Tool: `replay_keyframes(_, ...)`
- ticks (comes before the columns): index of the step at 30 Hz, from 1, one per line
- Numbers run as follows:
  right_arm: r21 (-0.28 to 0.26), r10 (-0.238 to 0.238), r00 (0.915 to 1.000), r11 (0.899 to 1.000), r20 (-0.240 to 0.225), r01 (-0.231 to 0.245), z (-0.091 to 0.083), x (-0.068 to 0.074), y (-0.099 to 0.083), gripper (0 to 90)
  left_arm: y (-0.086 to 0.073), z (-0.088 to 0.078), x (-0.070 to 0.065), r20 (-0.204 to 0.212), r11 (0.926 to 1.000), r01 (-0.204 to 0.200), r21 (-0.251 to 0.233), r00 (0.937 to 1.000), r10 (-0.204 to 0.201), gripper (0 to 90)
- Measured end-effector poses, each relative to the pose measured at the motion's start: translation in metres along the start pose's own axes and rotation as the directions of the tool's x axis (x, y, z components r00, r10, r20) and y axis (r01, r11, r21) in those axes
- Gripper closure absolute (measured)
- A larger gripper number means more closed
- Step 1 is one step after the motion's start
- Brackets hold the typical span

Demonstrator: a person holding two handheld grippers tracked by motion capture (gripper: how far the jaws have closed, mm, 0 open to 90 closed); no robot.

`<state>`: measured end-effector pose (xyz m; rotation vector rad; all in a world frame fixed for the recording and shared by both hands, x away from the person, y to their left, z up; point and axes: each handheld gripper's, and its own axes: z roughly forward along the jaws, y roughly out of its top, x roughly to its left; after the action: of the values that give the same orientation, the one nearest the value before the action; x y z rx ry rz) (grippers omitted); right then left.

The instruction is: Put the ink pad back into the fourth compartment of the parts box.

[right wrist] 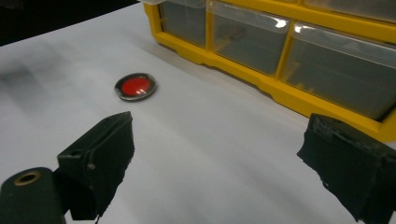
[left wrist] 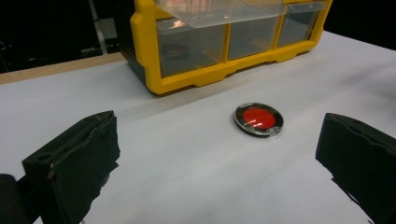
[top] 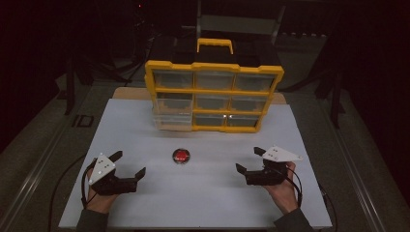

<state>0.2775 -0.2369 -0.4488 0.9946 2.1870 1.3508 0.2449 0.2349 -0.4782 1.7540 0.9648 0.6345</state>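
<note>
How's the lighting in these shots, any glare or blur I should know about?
High view: dim overall, surroundings nearly black, with small bright glints on the lower drawers of the yellow drawer cabinet. Left gripper view: the red disc is sharp, with small reflections on its clear top. Right gripper view: the white table looks smeared at far left, and light streaks run along the drawer tops.

Light: dim overall, surroundings fading to black.
Glare: glinting on the drawer fronts (top: 227,117) and red disc (left wrist: 258,119).
Shadows: pooling softly under the yellow cabinet (left wrist: 187,84).
Focus: blurring slightly on the near jaws.
</note>
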Motion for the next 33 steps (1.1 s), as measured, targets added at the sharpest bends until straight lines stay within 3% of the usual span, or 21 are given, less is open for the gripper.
replay_keyframes(6,0.009,0.012,0.9996,1.0,-0.025,-0.012,0.008,0.002,0.01,7.9,0.0,0.001,0.0,-0.001,1.0,-0.004,0.006,1.0,0.004,0.0)
replay_keyframes(13,0.044,-0.005,0.9994,0.999,-0.033,0.007,0.019,0.007,0.019,8.0,0.0,0.002,-0.003,-0.006,0.9993,-0.032,0.022,0.9995,0.032,0.0)
replay_keyframes(33,0.106,-0.029,0.9942,0.994,-0.103,0.04,0.049,0.022,0.044,8.0,-0.001,0.003,-0.004,-0.009,0.9988,-0.039,0.029,0.9992,0.04,0.0)
